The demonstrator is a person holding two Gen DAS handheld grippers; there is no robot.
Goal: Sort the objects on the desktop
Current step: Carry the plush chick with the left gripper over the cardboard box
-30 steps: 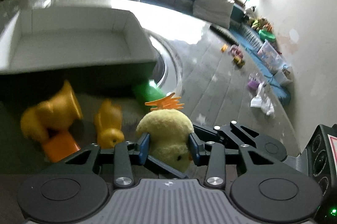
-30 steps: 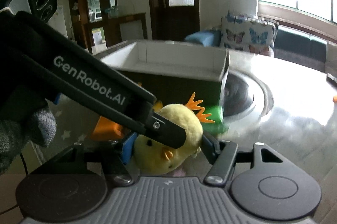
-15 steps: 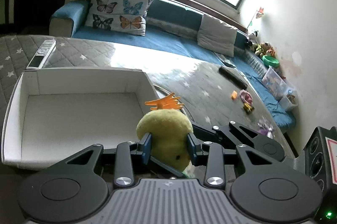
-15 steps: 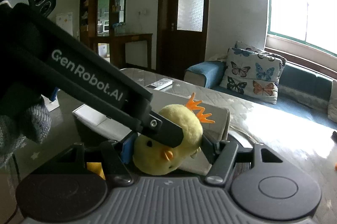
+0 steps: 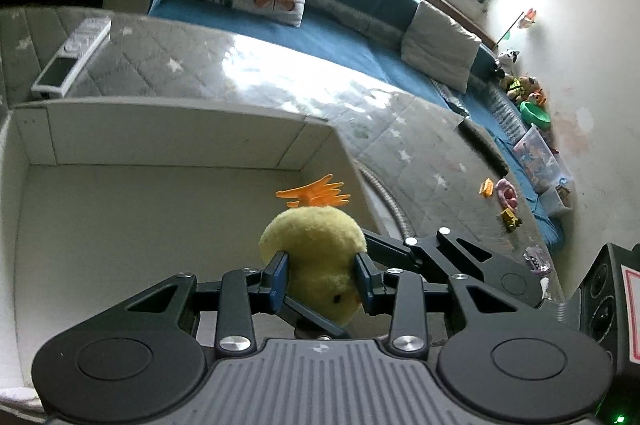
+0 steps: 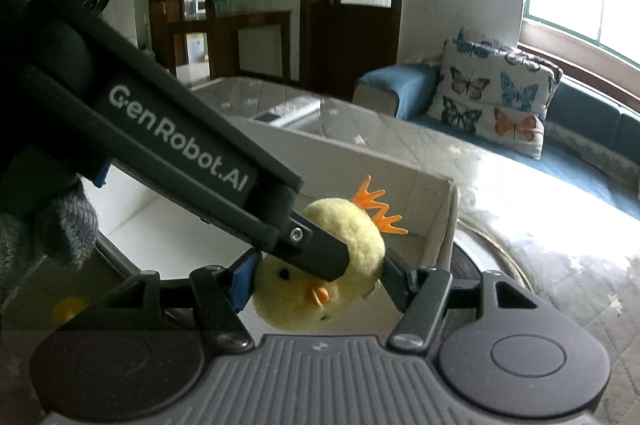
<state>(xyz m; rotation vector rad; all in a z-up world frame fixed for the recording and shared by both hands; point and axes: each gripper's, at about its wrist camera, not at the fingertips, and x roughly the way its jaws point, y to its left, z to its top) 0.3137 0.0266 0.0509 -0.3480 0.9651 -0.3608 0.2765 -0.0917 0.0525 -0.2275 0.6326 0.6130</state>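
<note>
Both tongs clenched on one plush chick [image 5: 316,253]: left tongs [image 5: 320,279] squeezing its sides, right tongs [image 6: 316,283] pinching it crosswise. Lifted clear of the bench a second ago, carried up and forward since. Just beyond the tips now, the open white cardboard box [image 5: 168,145], floor bare. Likely ready for lowering and release. Farther off, remote control [image 5: 72,55] behind the box.

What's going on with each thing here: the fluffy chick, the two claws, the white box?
plush chick: off the table, clamped by both grippers, above the box.
left gripper: shut on the chick.
right gripper: shut on the chick.
white box: open-topped, nothing visible inside.
remote: lying flat behind the box.
</note>
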